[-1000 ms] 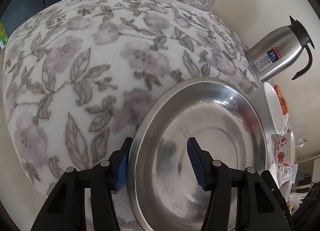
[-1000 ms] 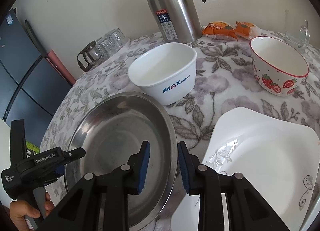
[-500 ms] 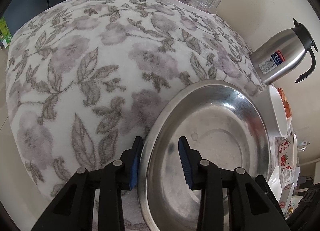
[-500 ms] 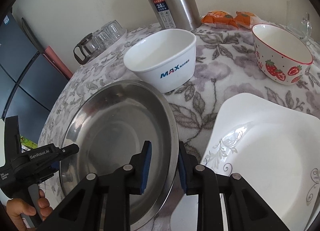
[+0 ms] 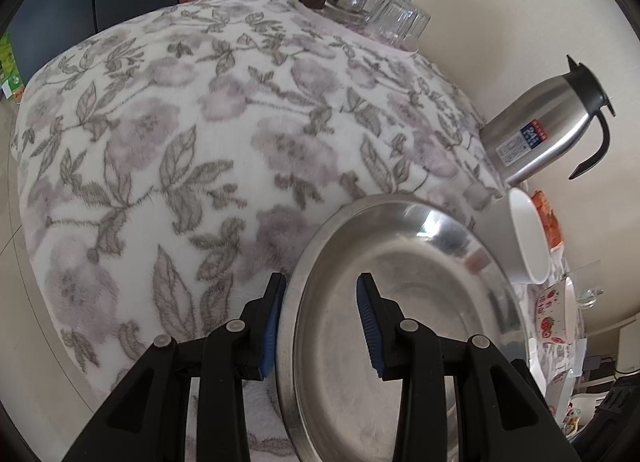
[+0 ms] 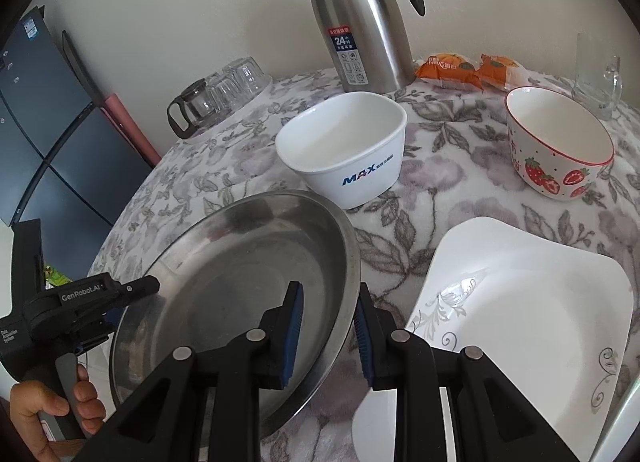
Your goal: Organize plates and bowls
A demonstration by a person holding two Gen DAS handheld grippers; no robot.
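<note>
We judge the step as gripping the steel plate [image 6: 240, 282], lying at the table's near-left edge. Our left gripper [image 5: 320, 322] straddles its nine-o'clock rim, our right gripper [image 6: 328, 330] its four-o'clock rim, both jaws narrowly apart, unclamped. Next we must squeeze together, then lift level.

Landmark: steel thermos jug [image 6: 362, 22], upright at the far edge of the floral tablecloth [image 6: 248, 158], against the wall.
Glass pot: glass teapot [image 6: 192, 106] with dark handle, well left of the jug.
Tumblers: upturned glasses [image 6: 240, 78] just beside the teapot, nearer the jug.
Snacks: orange snack packets [image 6: 468, 68] just right of the jug.
Mug: clear glass mug [image 6: 596, 78], further right, past the packets.
Furniture: dark cabinet [image 6: 36, 122], far left of the jug.
</note>
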